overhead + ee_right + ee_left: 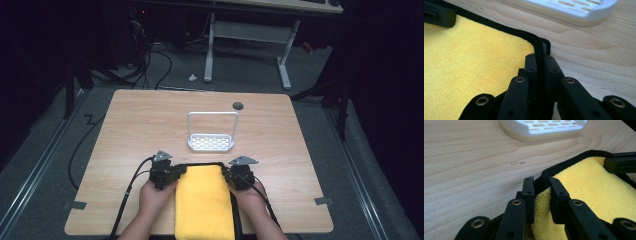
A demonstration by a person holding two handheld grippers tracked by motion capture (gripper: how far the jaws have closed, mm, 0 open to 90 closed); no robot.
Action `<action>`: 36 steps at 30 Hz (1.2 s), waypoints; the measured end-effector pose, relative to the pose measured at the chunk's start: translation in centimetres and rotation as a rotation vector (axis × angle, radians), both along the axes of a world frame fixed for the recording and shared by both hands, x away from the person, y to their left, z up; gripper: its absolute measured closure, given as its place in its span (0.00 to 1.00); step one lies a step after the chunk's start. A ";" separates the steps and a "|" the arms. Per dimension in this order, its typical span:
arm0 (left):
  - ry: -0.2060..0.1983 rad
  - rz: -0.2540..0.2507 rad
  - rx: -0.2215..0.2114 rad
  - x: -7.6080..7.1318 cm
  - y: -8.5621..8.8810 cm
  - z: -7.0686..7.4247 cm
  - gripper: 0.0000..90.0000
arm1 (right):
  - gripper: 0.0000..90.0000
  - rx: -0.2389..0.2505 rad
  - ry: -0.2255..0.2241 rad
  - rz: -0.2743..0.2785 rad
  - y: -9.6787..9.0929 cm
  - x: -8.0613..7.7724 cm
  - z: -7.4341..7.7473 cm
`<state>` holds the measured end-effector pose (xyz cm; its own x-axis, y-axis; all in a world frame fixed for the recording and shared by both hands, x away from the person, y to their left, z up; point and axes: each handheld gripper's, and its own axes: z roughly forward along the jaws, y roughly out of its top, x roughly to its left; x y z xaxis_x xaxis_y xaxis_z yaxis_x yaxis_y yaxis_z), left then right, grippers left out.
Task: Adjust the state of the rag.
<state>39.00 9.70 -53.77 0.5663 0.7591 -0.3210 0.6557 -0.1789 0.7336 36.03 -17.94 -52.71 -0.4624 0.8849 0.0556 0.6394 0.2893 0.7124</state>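
A yellow towel (pixel 205 200) with a black border lies at the front middle of the wooden table (pixel 135 120). My left gripper (pixel 176 175) is at its far left corner; in the left gripper view the jaws (pixel 541 185) are shut on the black-edged corner of the towel (pixel 586 180). At the far right corner sits my right gripper (pixel 227 176). The right gripper view has the jaws (pixel 540 61) pressed on the towel's (pixel 474 55) black border. Both hands rest low on the table.
A white slotted tray with a tall wire handle (pixel 211 142) stands just beyond the towel, mid-table. It appears close ahead as the white tray (pixel 544 127) and the white tray (pixel 574 10). A grey round cap (pixel 238 105) sits near the far edge. A white desk frame (pixel 285 65) stands behind.
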 end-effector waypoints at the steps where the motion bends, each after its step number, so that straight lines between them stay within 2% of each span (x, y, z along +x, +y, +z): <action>1: 0.000 0.003 -0.002 0.0 0.0 0.0 0.85 | 0.93 -0.007 -0.004 0.004 0.0 0.0 0.1; 5: 0.002 0.003 -0.023 0.0 0.2 0.2 0.87 | 0.93 0.001 -0.058 0.009 -0.1 -0.4 0.7; 7: -0.011 0.005 -0.034 -0.1 0.3 0.3 0.89 | 0.93 0.002 -0.094 0.015 -0.2 -0.8 1.0; 10: -0.052 0.018 -0.043 -0.6 0.2 1.1 0.91 | 0.93 0.020 -0.138 0.035 -0.2 -1.4 1.5; 14: -0.137 0.034 -0.071 -1.5 0.2 2.7 0.91 | 0.93 0.052 -0.187 0.036 -0.6 -1.9 2.3; 18: -0.201 0.038 -0.078 -2.6 -0.1 3.8 0.91 | 0.93 0.078 -0.234 0.035 -0.8 -2.6 3.2; 21: -0.227 0.037 -0.089 -3.1 -0.3 4.6 0.91 | 0.93 0.099 -0.268 0.035 -1.0 -3.2 3.8; 26: -0.262 0.026 -0.134 -3.9 -0.1 5.9 0.91 | 0.93 0.112 -0.328 0.031 -1.2 -4.3 4.9; 36: -0.370 0.001 -0.156 -5.0 -0.1 8.8 0.91 | 0.93 0.128 -0.431 0.028 -1.5 -5.8 7.6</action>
<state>34.03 9.58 -45.00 0.6645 0.7181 -0.2069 0.3423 -0.0464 0.9384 30.28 -19.42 -45.14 -0.4909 0.8703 -0.0390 0.2694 0.1943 0.9432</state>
